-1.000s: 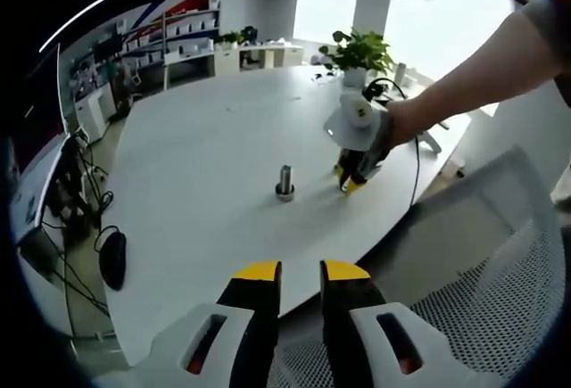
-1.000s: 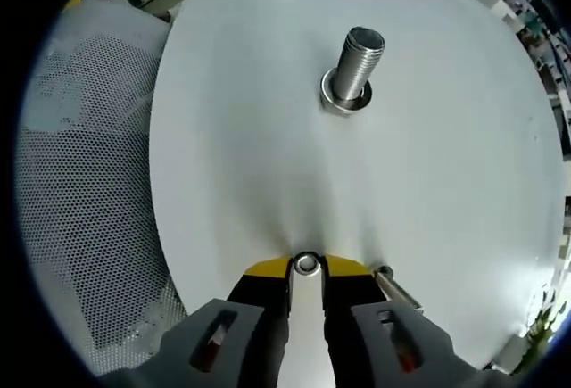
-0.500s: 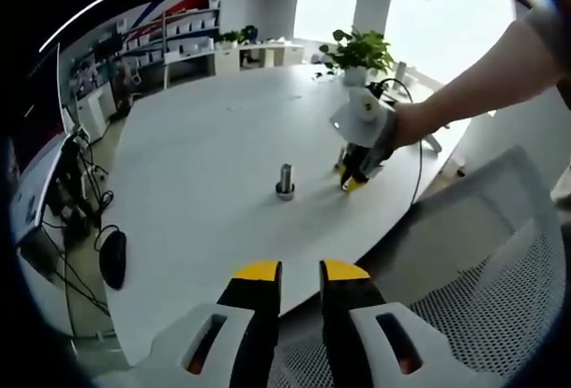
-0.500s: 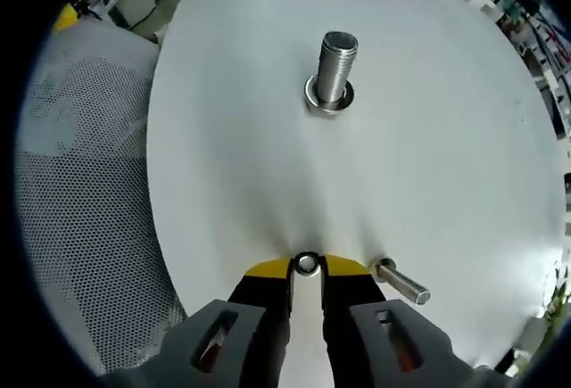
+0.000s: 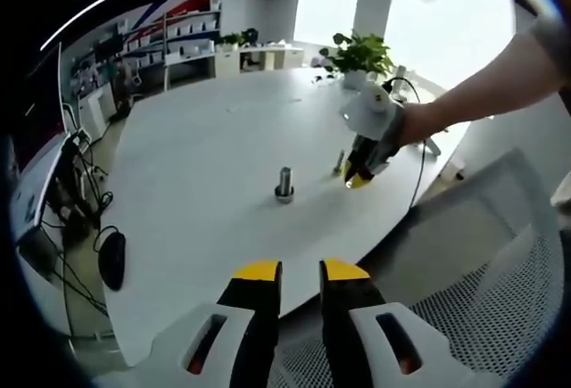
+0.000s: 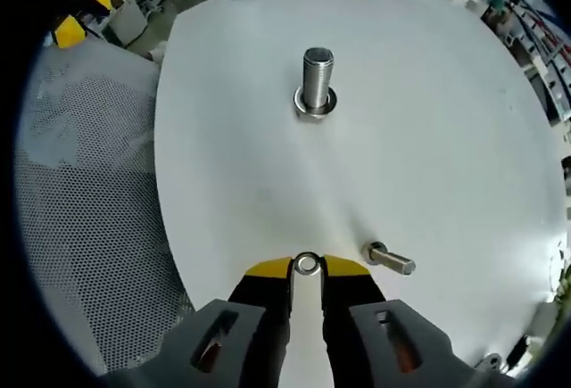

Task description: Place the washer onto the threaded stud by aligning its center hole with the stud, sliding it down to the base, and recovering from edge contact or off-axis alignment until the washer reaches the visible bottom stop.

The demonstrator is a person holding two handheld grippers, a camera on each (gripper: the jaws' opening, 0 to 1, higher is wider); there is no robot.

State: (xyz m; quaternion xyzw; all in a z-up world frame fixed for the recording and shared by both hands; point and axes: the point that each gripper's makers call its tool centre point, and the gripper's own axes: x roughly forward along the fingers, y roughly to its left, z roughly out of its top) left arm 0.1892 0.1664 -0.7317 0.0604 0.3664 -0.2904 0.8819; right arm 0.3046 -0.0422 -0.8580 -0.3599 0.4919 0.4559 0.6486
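Note:
A threaded steel stud [image 6: 317,80] stands upright on its flanged base on the white table [image 6: 428,138]; it also stands mid-table [image 5: 284,183] in the left gripper view. My right gripper [image 6: 307,268] is shut on a small steel washer [image 6: 307,264], held edge-up between the yellow tips, above the table and well short of the stud. From the left gripper view, that right gripper [image 5: 358,178] hangs to the right of the stud, held by a person's hand. My left gripper [image 5: 301,272] sits back at the table's near edge, jaws nearly together, nothing between them.
A loose bolt [image 6: 390,259] lies on the table just right of my right gripper's tips. A mesh chair [image 6: 80,192] stands beside the table edge. A potted plant [image 5: 359,53] sits at the far side, a black mouse [image 5: 112,260] on the floor to the left.
My right gripper has lifted and drawn back with the washer: the stud looks smaller and farther, and the loose bolt has come fully into view. The left gripper has stayed put.

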